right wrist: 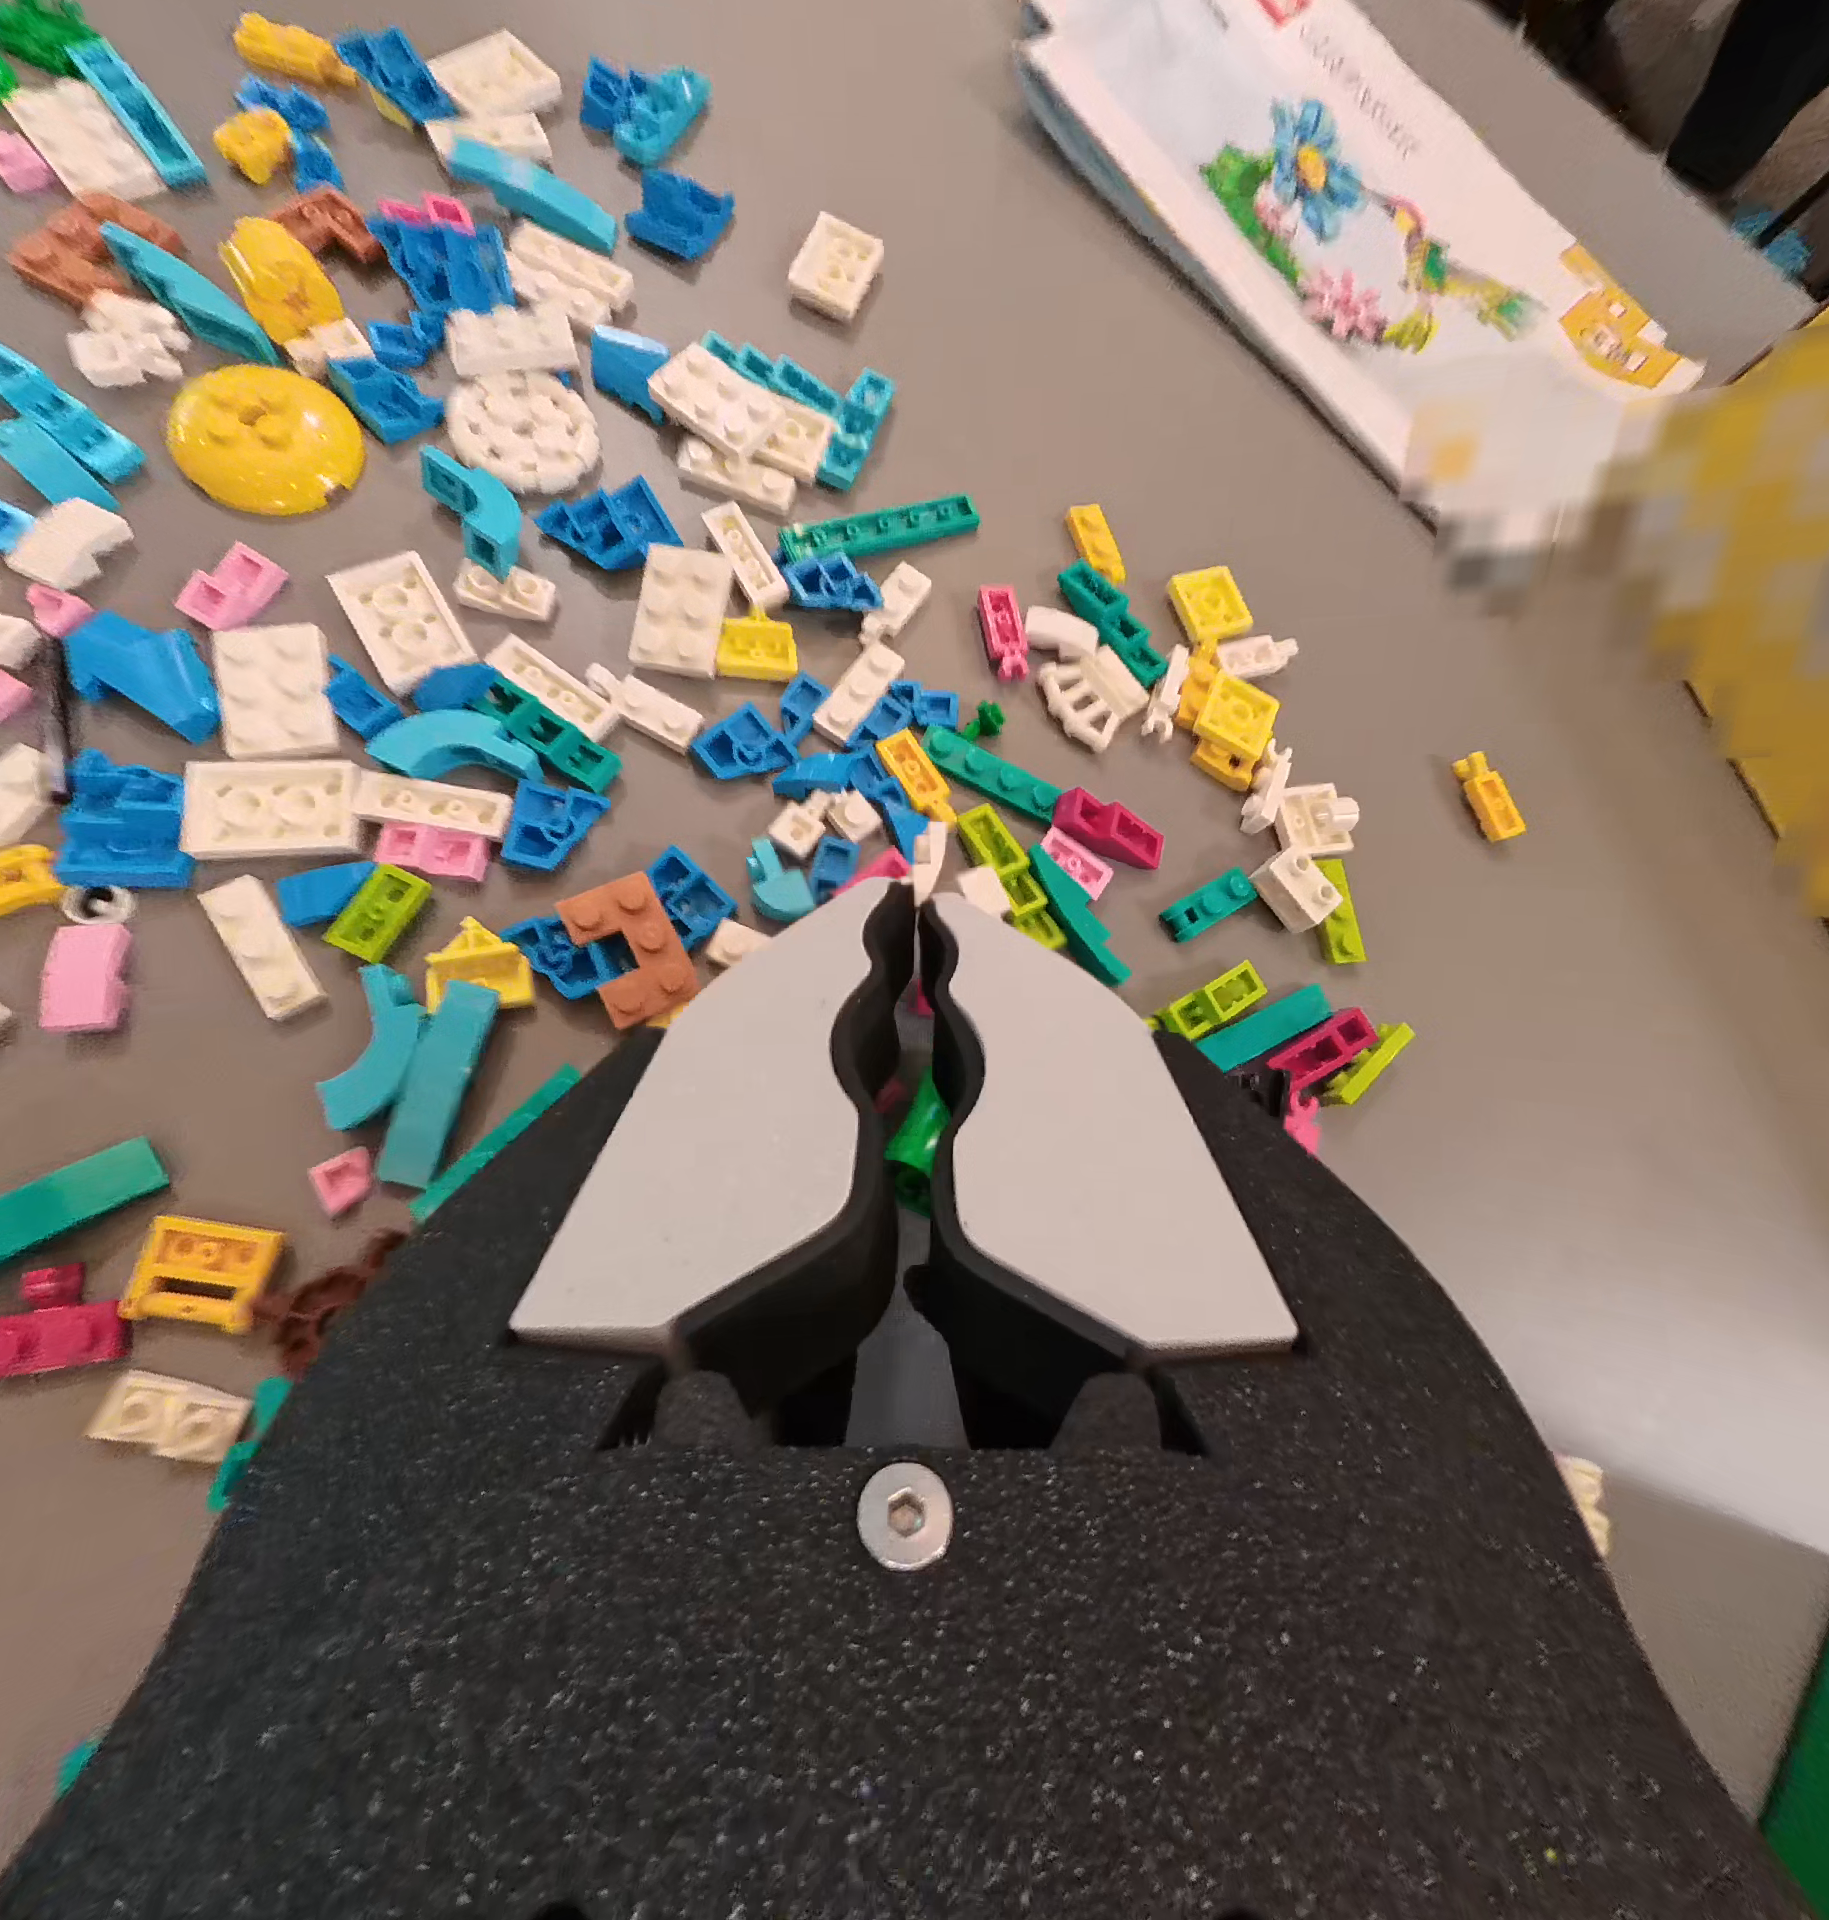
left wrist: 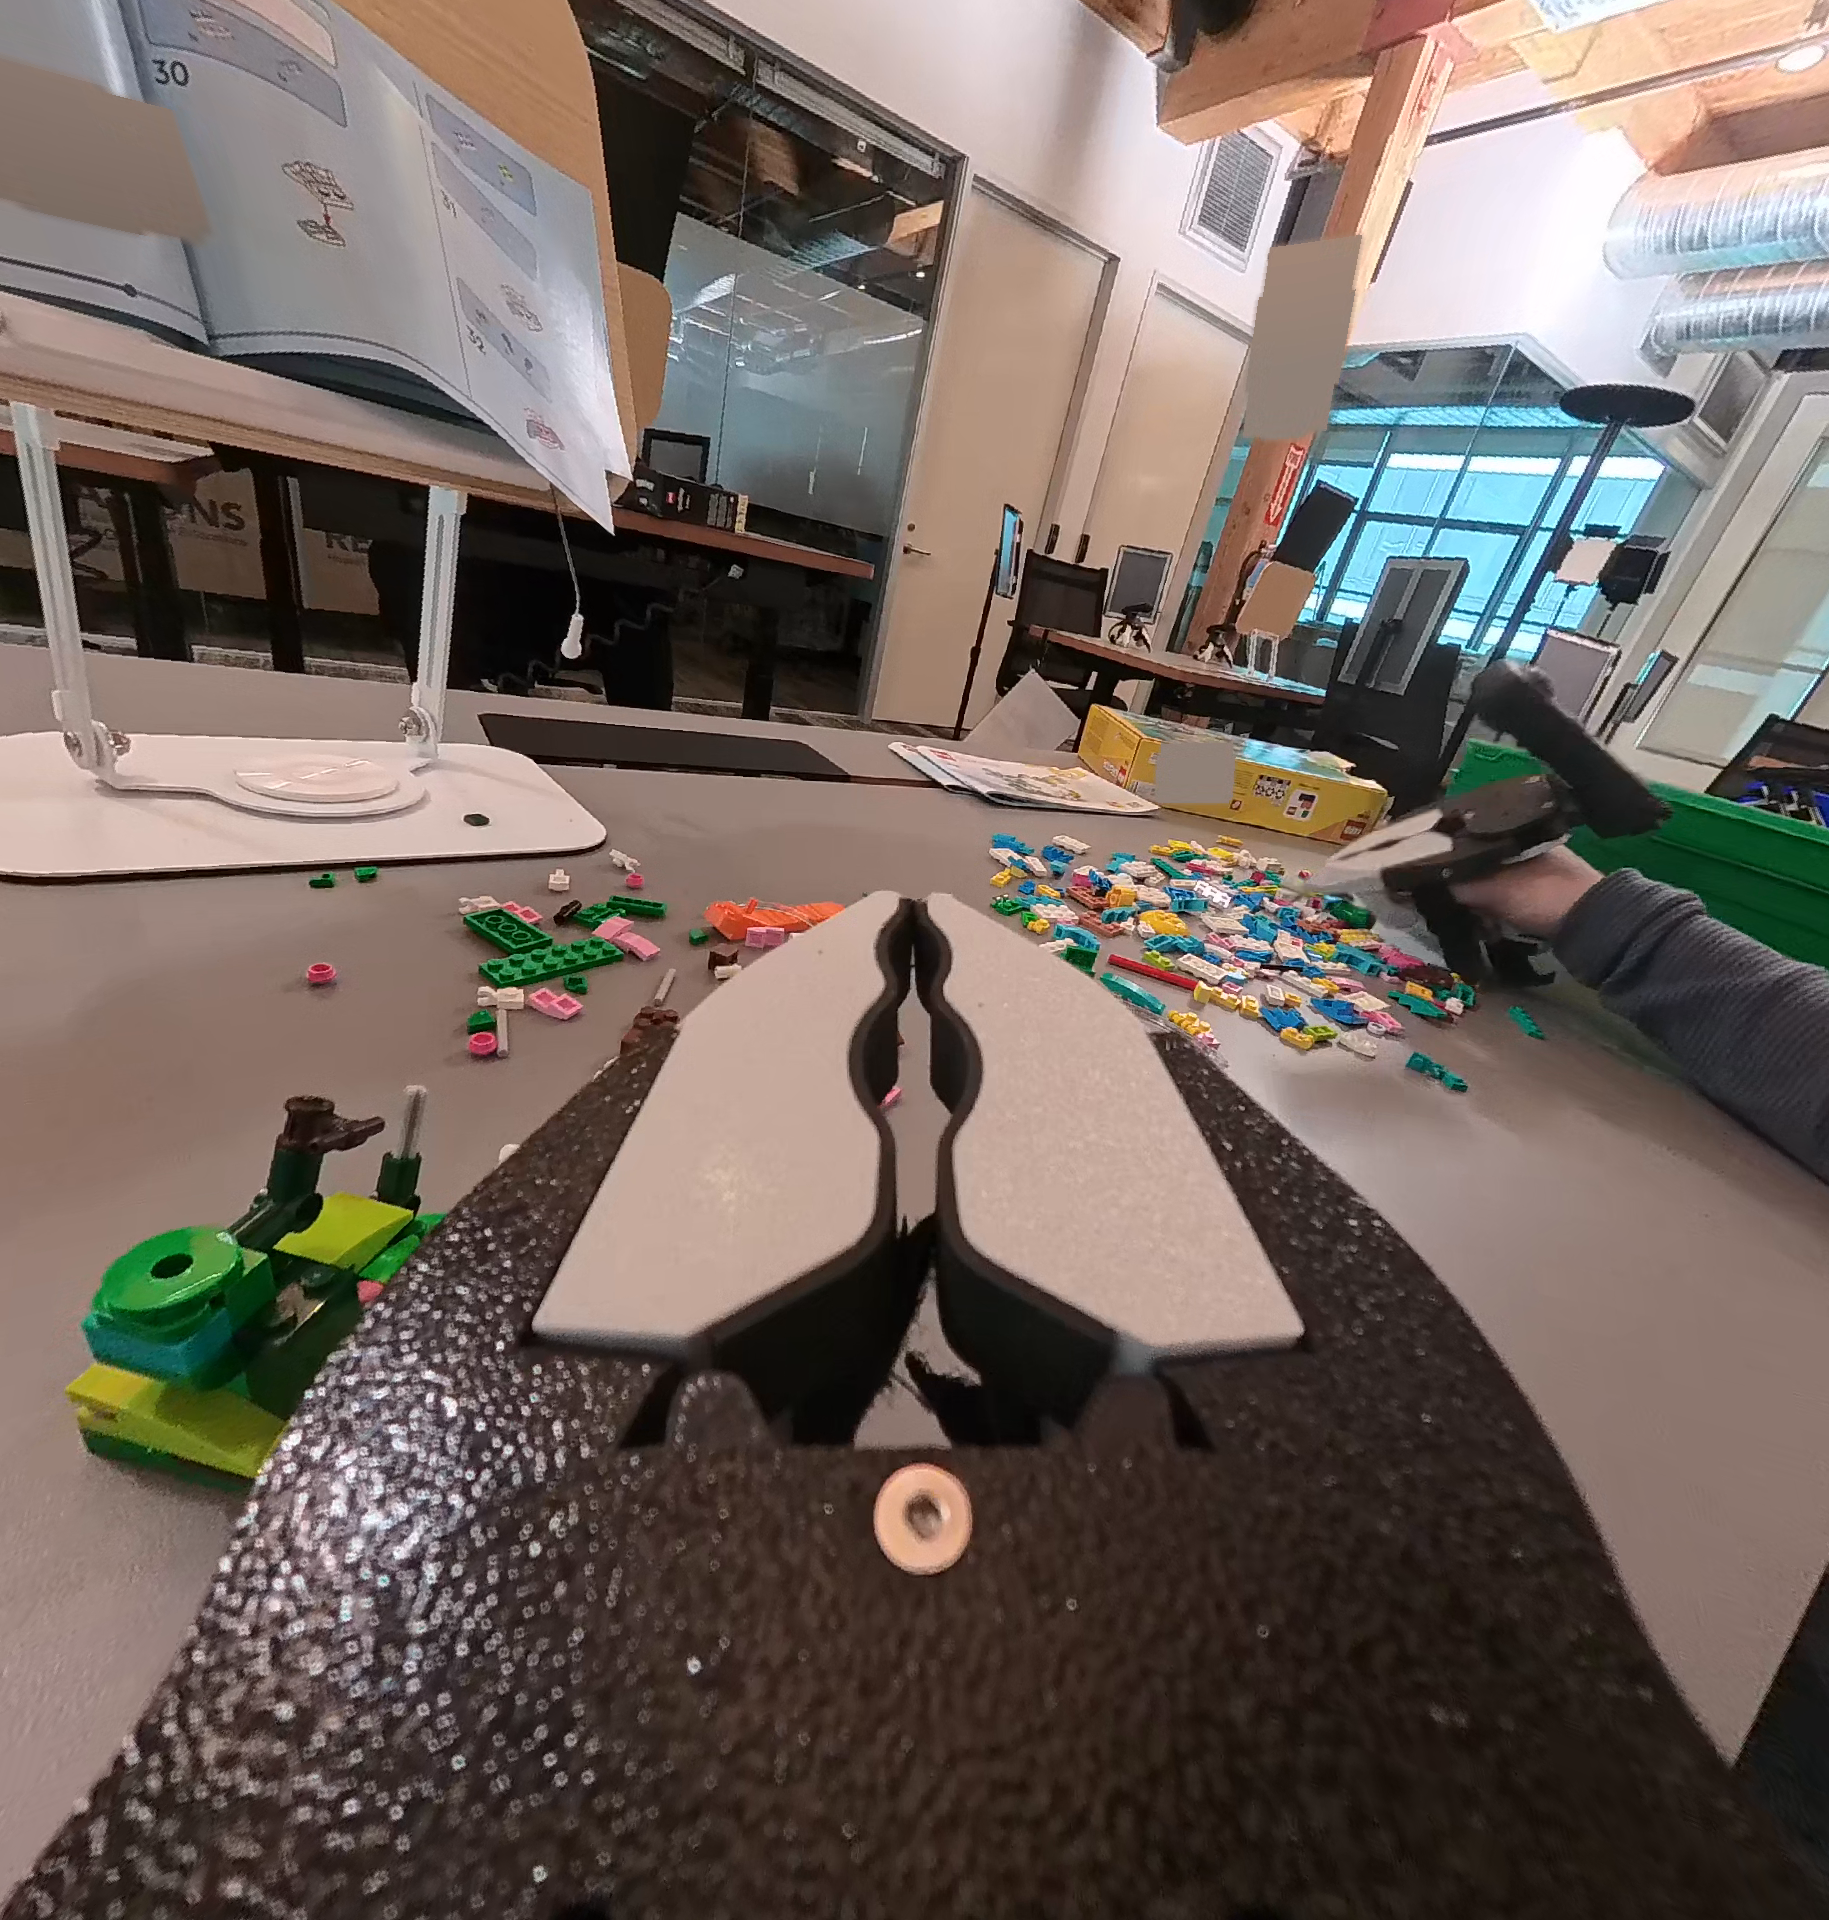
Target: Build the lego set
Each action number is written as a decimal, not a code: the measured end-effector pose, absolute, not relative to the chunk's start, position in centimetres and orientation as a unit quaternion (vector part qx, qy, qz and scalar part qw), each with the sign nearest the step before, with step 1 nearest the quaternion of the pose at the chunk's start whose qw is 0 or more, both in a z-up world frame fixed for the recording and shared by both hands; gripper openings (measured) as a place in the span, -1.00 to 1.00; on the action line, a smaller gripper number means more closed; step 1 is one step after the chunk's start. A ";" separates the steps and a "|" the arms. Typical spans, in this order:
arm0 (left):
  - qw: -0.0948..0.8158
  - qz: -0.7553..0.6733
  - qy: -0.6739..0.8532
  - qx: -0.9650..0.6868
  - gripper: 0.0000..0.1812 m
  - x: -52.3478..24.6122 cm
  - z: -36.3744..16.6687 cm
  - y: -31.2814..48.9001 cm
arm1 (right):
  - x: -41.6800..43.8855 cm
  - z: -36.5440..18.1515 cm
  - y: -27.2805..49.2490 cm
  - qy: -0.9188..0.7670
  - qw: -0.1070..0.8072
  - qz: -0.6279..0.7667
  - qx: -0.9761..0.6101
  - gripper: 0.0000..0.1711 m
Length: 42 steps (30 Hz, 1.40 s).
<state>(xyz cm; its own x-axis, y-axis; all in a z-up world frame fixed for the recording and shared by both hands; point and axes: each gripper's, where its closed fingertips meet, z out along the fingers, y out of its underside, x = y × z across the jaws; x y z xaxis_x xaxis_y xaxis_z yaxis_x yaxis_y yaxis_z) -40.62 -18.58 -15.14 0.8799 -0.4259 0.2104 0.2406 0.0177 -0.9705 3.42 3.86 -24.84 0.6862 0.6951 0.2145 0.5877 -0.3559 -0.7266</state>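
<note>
Lego pieces [left wrist: 1222,935] lie scattered on a grey counter [left wrist: 1305,1247] in an open office with glass walls, wooden beams and silver ducts overhead. In the left wrist view, the left gripper [left wrist: 915,906] points across the middle of the counter with its jaws closed tip to tip and nothing between them. By its left side stands one part-built green model [left wrist: 224,1309] with two short posts on top. Farther off lies a small cluster of green, pink and orange pieces [left wrist: 577,945], and beyond it a white stand [left wrist: 266,800] holding one open instruction book [left wrist: 370,208]. Toward the far edge lie a yellow box [left wrist: 1242,779] and a second booklet [left wrist: 1024,779]; a green bin [left wrist: 1720,862] sits at the right edge. The right gripper [left wrist: 1336,862], held by a hand in a grey sleeve, hovers over the big pile. Bare grey counter lies open between the two piles and along the near right side.

In the right wrist view, the right gripper [right wrist: 915,899] is above the near edge of the many-coloured pile [right wrist: 474,623], its jaws almost closed and pinching a small white piece [right wrist: 929,857] at the tips. One yellow dish [right wrist: 263,436] and one round white plate [right wrist: 520,428] stand out; the rest are too many to count. The booklet [right wrist: 1357,208] lies at the far right, with clear counter between it and the pile.
</note>
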 end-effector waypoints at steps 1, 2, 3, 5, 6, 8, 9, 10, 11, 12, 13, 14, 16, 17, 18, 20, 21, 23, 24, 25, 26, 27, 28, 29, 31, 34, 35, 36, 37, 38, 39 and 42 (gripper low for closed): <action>0.710 -0.232 0.073 -0.660 -1.00 -40.5 -15.1 -18.6 | 2.9 -24.1 3.6 -0.392 0.421 0.072 -0.815 -1.00; 0.710 -0.228 0.078 -0.661 -1.00 -40.4 -15.2 -18.6 | 2.1 -23.1 3.2 -0.395 0.433 0.085 -0.806 -1.00; 0.709 -0.223 0.085 -0.663 -1.00 -40.1 -15.2 -18.6 | 0.9 -21.9 2.7 -0.398 0.449 0.105 -0.793 -1.00; 0.708 -0.209 0.099 -0.668 -1.00 -39.6 -15.4 -18.5 | -2.5 -19.4 1.4 -0.403 0.487 0.156 -0.759 -1.00; 0.708 -0.200 0.106 -0.669 -0.99 -39.3 -15.4 -18.4 | -4.6 -18.3 0.5 -0.408 0.505 0.186 -0.738 -1.00; 0.709 -0.186 0.118 -0.670 -0.98 -38.7 -15.5 -18.4 | -9.2 -16.7 -1.3 -0.419 0.537 0.225 -0.697 -1.00; 0.710 -0.178 0.123 -0.671 -0.98 -38.5 -15.5 -18.4 | -11.6 -16.3 -2.3 -0.425 0.549 0.239 -0.679 -1.00; 0.711 -0.171 0.126 -0.671 -0.97 -38.4 -15.5 -18.4 | -14.1 -16.1 -3.4 -0.435 0.558 0.251 -0.661 -1.00; 0.713 -0.164 0.126 -0.670 -0.97 -38.3 -15.5 -18.5 | -16.6 -16.1 -4.7 -0.449 0.561 0.260 -0.645 -1.00; 0.714 -0.160 0.127 -0.669 -0.97 -38.3 -15.5 -18.5 | -19.0 -16.3 -6.0 -0.469 0.560 0.264 -0.630 -1.00; 0.715 -0.159 0.128 -0.669 -0.97 -38.2 -15.4 -18.6 | -21.2 -16.5 -7.2 -0.488 0.561 0.261 -0.615 -1.00; 0.715 -0.160 0.128 -0.668 -0.99 -38.2 -15.4 -18.6 | -23.2 -16.6 -8.3 -0.502 0.568 0.258 -0.599 -1.00; 0.720 -0.147 0.118 -0.668 -1.00 -38.5 -15.4 -18.6 | -26.8 -16.6 -10.0 -0.509 0.587 0.261 -0.573 -1.00; 0.723 -0.139 0.114 -0.667 -1.00 -38.7 -15.3 -18.6 | -28.3 -16.8 -10.8 -0.513 0.591 0.262 -0.564 -1.00; 0.726 -0.134 0.113 -0.666 -1.00 -38.7 -15.3 -18.6 | -29.7 -17.0 -11.5 -0.518 0.596 0.260 -0.556 -1.00; 0.726 -0.131 0.114 -0.666 -1.00 -38.7 -15.3 -18.7 | -32.0 -17.1 -12.5 -0.524 0.610 0.254 -0.538 -1.00; 0.726 -0.131 0.111 -0.666 -1.00 -38.7 -15.3 -18.7 | -32.9 -17.1 -12.9 -0.524 0.619 0.252 -0.529 -1.00; 0.728 -0.131 0.103 -0.665 -1.00 -39.0 -15.2 -18.7 | -34.4 -16.8 -13.7 -0.523 0.631 0.257 -0.512 -1.00; 0.729 -0.129 0.096 -0.665 -1.00 -39.2 -15.2 -18.7 | -34.9 -16.7 -13.9 -0.523 0.635 0.261 -0.506 -1.00; 0.730 -0.128 0.089 -0.666 -1.00 -39.4 -15.2 -18.6 | -35.3 -16.7 -14.1 -0.522 0.637 0.264 -0.502 -1.00; 0.731 -0.127 0.085 -0.666 -1.00 -39.6 -15.1 -18.6 | -35.5 -16.7 -14.4 -0.524 0.638 0.265 -0.498 -1.00; 0.731 -0.127 0.083 -0.665 -1.00 -39.6 -15.1 -18.6 | -35.6 -16.7 -14.6 -0.528 0.641 0.263 -0.492 -1.00; 0.731 -0.126 0.081 -0.666 -1.00 -39.7 -15.1 -18.6 | -35.5 -16.6 -14.7 -0.531 0.646 0.258 -0.485 -1.00; 0.731 -0.125 0.082 -0.666 -1.00 -39.6 -15.1 -18.6 | -35.4 -16.5 -14.8 -0.531 0.652 0.253 -0.479 -1.00; 0.732 -0.122 0.083 -0.665 -1.00 -39.6 -15.1 -18.7 | -34.9 -16.3 -15.1 -0.530 0.656 0.256 -0.471 -1.00; 0.733 -0.123 0.088 -0.663 -1.00 -39.5 -15.1 -18.7 | -34.2 -16.4 -15.5 -0.531 0.651 0.270 -0.471 -1.00; 0.733 -0.124 0.088 -0.663 -1.00 -39.5 -15.1 -18.8 | -34.0 -16.3 -15.6 -0.530 0.652 0.273 -0.469 -1.00; 0.733 -0.124 0.089 -0.662 -1.00 -39.4 -15.1 -18.8 | -33.8 -16.2 -15.6 -0.526 0.655 0.275 -0.468 -1.00; 0.734 -0.125 0.088 -0.662 -1.00 -39.4 -15.1 -18.8 | -33.8 -16.1 -15.5 -0.522 0.656 0.277 -0.469 -1.00; 0.733 -0.126 0.088 -0.663 -1.00 -39.5 -15.1 -18.8 | -33.8 -16.1 -15.5 -0.521 0.655 0.279 -0.471 -1.00; 0.733 -0.127 0.087 -0.663 -1.00 -39.5 -15.1 -18.8 | -33.8 -16.1 -15.4 -0.521 0.655 0.279 -0.471 -1.00; 0.732 -0.131 0.086 -0.663 -1.00 -39.5 -15.1 -18.7 | -33.9 -16.2 -15.5 -0.523 0.655 0.280 -0.468 -1.00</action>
<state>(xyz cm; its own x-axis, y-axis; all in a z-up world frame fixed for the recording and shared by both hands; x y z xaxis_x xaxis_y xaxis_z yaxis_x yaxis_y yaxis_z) -39.49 -18.74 -15.10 0.9512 -0.3050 0.0474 0.0772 0.0864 -0.9933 -33.87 -15.52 -16.16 0.2963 0.8565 0.4225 0.1229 0.4045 -0.9062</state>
